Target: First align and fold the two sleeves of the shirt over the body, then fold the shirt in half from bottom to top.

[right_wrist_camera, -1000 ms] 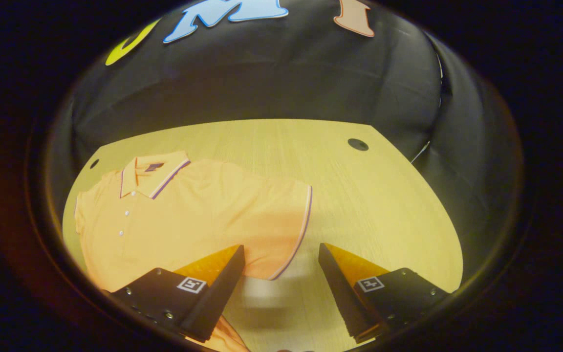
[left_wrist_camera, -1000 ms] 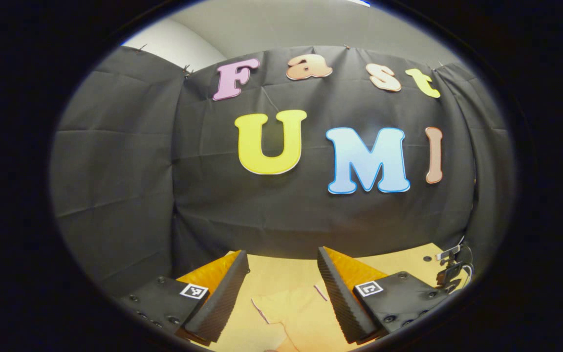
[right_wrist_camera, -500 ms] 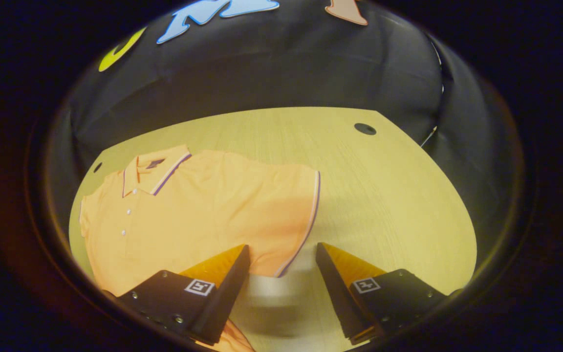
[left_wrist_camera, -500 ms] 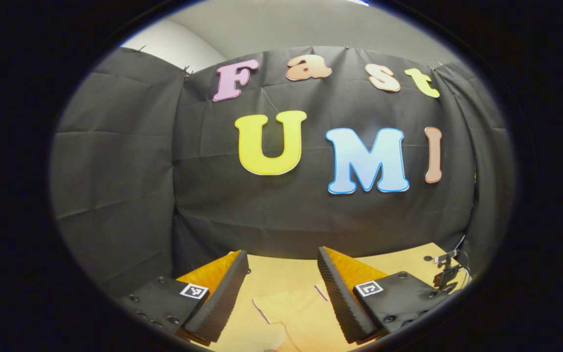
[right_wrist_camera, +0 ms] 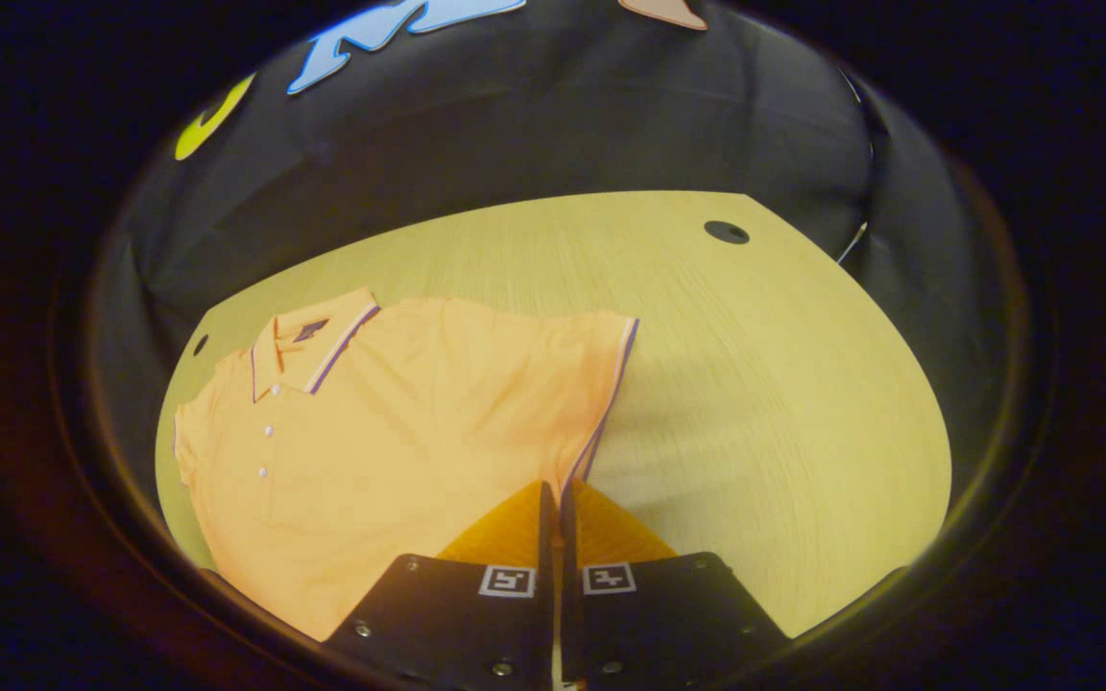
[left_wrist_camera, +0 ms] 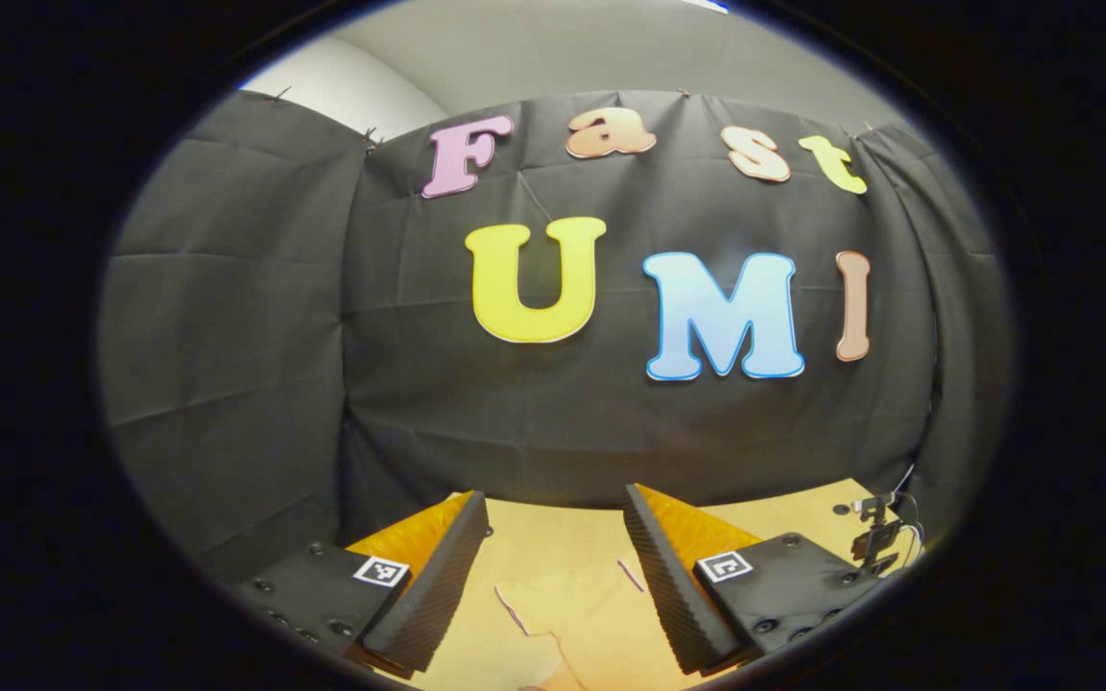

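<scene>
Two views, taken in turn.

Left gripper view: the left gripper (left_wrist_camera: pixel 553 566) hangs above the table (left_wrist_camera: pixel 783 518), its jaws spread wide and gripping nothing. Between them, low in the picture, lies a corner of the shirt (left_wrist_camera: pixel 591 614) with a dark-piped cuff edge, flat on the wood. The camera looks mostly at the booth wall, so how close the fingers stand to the cloth cannot be told. A small clamp-like fixture (left_wrist_camera: pixel 875 537) stands at the far right table edge.

Right gripper view: the right gripper (right_wrist_camera: pixel 553 499) has its jaws pressed together on the piped hem of the sleeve (right_wrist_camera: pixel 601 384), at the lower end of that hem, where the trim runs straight into the fingers. The shirt (right_wrist_camera: pixel 399 432) lies spread face up on the table (right_wrist_camera: pixel 755 384), collar (right_wrist_camera: pixel 308 336) toward the far left, buttons showing (the lower body is hidden by the gripper). The sleeve lies outward from the body, not yet folded over.

Judgement: the step in hand is the first, the sleeve fold, at the point of grasp. The next move calls for lifting the pinched hem just clear of the wood and carrying it across toward the button line, keeping the fold edge parallel to the side seam. The other sleeve awaits the left gripper.
</scene>
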